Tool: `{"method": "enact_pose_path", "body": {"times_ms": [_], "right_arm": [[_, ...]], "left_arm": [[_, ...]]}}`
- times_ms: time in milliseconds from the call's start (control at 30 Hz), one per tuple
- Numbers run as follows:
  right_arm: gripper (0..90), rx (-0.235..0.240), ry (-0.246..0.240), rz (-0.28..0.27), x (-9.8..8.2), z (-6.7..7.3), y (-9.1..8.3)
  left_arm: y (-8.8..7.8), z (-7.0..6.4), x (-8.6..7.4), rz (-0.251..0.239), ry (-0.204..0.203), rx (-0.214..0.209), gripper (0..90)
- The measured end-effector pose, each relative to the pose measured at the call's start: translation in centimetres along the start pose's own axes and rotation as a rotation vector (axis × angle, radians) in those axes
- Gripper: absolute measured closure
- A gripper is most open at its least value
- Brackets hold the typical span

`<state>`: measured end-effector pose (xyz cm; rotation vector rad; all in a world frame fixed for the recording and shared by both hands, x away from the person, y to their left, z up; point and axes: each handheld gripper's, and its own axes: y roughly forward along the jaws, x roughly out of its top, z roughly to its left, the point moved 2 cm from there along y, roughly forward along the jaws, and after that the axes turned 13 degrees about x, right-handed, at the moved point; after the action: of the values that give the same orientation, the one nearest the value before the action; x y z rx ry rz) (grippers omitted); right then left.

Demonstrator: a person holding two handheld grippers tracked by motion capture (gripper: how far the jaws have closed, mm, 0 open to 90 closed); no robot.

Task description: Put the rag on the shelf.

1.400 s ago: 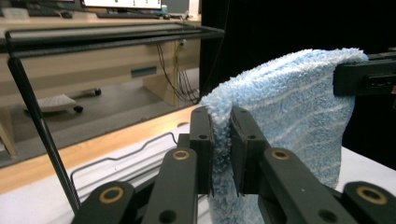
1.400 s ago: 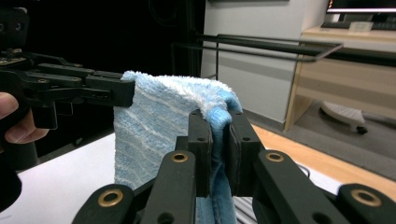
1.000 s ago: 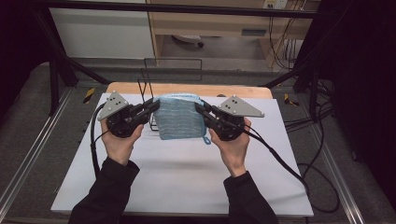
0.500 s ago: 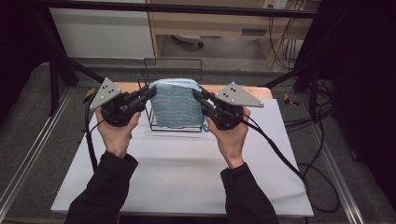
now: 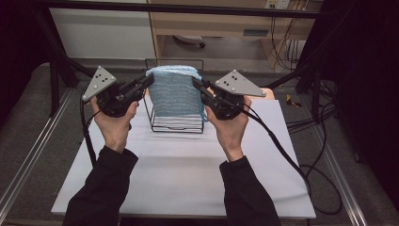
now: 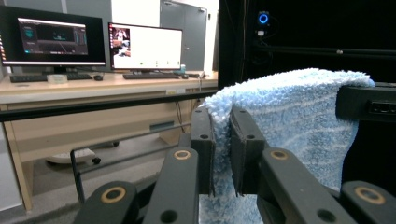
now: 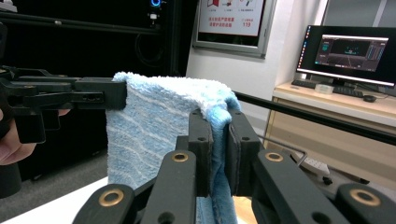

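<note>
A: Towel (image 5: 173, 92), light blue, ribbed terry. One item. Place: held in the air above the wire rack (image 5: 178, 123), which stands toward the far edge of the white table (image 5: 188, 174), about midway between its left and right edges. The towel hangs as a flat sheet, its lower hem in front of the rack's upper wires; whether it touches them I cannot tell.

B: Grip?

A: Left gripper (image 5: 149, 80) clamped on the towel's upper left corner, right gripper (image 5: 195, 82) clamped on the upper right corner. In the left gripper view the pads (image 6: 204, 140) pinch a fold of pile; in the right gripper view the pads (image 7: 201, 144) do the same. Both bites look deep enough.

B: Handling note for the step in hand, which I take to be hanging the towel on the rack?

A: Keep both grippers level with each other, so the top edge stays taut and straight. Carry the hem clear over the top bar before lowering, since the loops could snag on wire ends. Centre the sheet between the rack's sides. Let go only once the cloth rests on the bar with even lengths front and back; uneven drape will likely slide off.
</note>
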<state>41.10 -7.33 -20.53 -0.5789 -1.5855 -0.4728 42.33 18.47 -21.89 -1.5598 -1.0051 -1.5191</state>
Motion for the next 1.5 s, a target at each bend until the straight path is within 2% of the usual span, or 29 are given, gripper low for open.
{"method": "enact_pose_path", "body": {"times_ms": [100,233,400,467,1167,1500], "right_arm": [[82.6,-0.004,0.002,-0.012,0.5,-0.2,0.2],[82.7,-0.007,0.000,-0.021,1.0,-0.6,0.6],[82.7,-0.009,-0.004,-0.034,1.6,-1.1,1.0],[82.7,-0.013,-0.007,-0.036,1.9,-1.3,1.1],[82.7,-0.026,-0.015,-0.072,4.7,-3.0,2.9],[82.8,-0.018,-0.008,-0.091,5.1,-3.7,3.4]], "left_arm": [[0.3,0.1,0.4,-0.013,-0.008,0.003,80.9],[0.6,0.4,1.0,-0.022,0.002,0.014,80.9],[1.0,0.5,1.8,-0.032,-0.012,0.011,80.9],[1.1,0.6,2.2,-0.040,-0.004,0.021,80.9],[2.9,1.6,4.6,-0.079,-0.046,0.035,81.0],[3.3,1.8,5.6,-0.096,-0.037,0.044,81.0]]}}
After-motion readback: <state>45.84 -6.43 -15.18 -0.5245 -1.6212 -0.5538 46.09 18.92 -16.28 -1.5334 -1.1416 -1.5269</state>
